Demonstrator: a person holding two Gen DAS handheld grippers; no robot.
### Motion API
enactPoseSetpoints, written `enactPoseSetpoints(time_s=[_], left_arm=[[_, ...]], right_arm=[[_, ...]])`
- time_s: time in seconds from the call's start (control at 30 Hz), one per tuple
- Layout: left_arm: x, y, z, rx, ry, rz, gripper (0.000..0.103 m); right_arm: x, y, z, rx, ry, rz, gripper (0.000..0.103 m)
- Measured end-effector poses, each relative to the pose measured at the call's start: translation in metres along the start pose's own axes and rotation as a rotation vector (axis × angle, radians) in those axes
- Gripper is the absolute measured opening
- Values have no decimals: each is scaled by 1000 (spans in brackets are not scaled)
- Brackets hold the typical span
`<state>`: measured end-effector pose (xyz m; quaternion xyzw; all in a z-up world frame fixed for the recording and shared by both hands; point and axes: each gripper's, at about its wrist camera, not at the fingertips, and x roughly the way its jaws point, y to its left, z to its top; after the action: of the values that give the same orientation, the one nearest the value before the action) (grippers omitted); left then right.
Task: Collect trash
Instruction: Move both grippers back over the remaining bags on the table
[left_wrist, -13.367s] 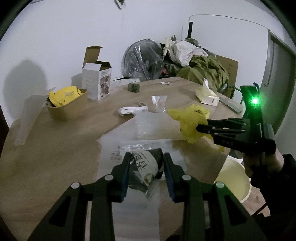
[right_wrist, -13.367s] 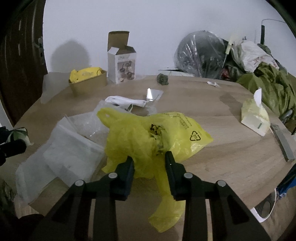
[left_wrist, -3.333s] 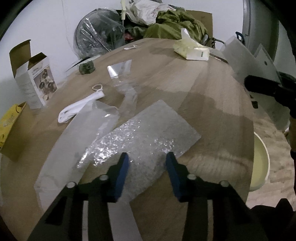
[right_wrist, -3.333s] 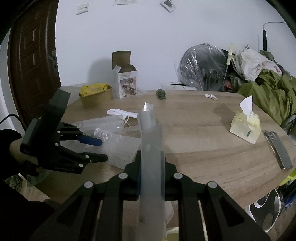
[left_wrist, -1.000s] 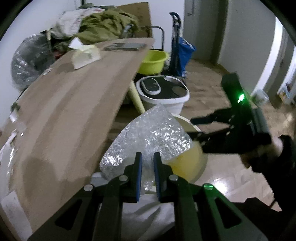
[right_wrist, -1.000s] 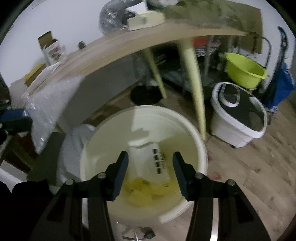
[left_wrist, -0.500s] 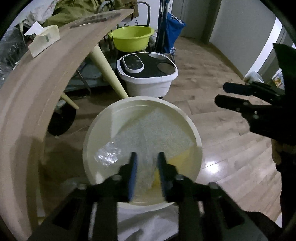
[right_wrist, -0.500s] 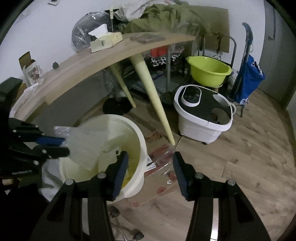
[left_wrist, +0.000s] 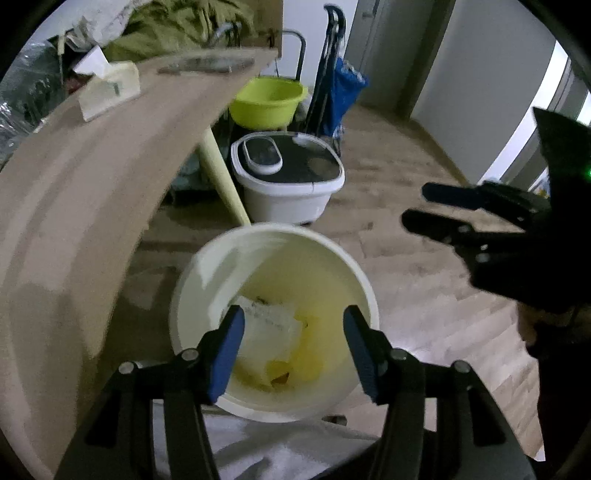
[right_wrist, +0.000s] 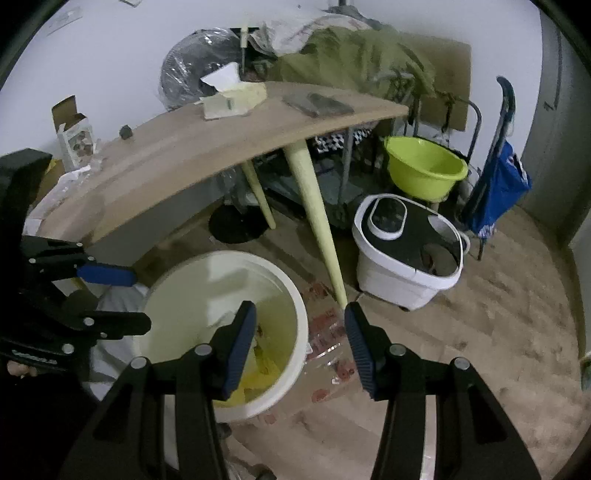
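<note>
A cream round trash bucket (left_wrist: 365, 291) (right_wrist: 299, 306) stands on the floor beside the table. Inside it lie the bubble wrap sheet (left_wrist: 271, 321) and yellow plastic trash (left_wrist: 280, 369). My left gripper (left_wrist: 293, 347) hangs right over the bucket; its jaws are opening and nothing is between them. It also shows at the left of the right wrist view as the left gripper (right_wrist: 122, 299). My right gripper (right_wrist: 299, 343) stands open and empty over the bucket's right rim and the floor; in the left wrist view the right gripper (left_wrist: 424, 205) sits at the right, above floor level.
The wooden table (left_wrist: 74, 184) (right_wrist: 184, 147) curves along the left, with a tissue box (right_wrist: 229, 98) and a phone (right_wrist: 317, 103) on it. A white foot-bath tub (right_wrist: 406, 243), a green basin (right_wrist: 424, 166) and a blue trolley bag (right_wrist: 498, 184) stand on the wooden floor.
My left gripper let go of the bubble wrap, which dropped into the bucket, and its jaws spread apart. My right gripper rose and drew back from the bucket, still open.
</note>
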<state>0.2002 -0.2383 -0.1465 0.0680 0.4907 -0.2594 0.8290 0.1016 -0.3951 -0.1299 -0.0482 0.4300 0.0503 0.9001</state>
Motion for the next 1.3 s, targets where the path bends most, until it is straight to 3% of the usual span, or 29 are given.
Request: enactPoseSetpoints(time_s=[0.23, 0.6, 1.0, 1.3], left_arm=[[-44, 19, -3, -39, -101, 37, 56], [-102, 61, -31, -142, -188, 134, 56], [-170, 132, -99, -349, -294, 286, 56], [-203, 185, -146, -495, -317, 372, 57]], right_arm=[[-6, 28, 27, -64, -40, 26, 47], [-1, 88, 65, -177, -79, 106, 47], [10, 184, 103, -351, -102, 241, 48], [25, 262, 126, -471, -102, 338, 52]])
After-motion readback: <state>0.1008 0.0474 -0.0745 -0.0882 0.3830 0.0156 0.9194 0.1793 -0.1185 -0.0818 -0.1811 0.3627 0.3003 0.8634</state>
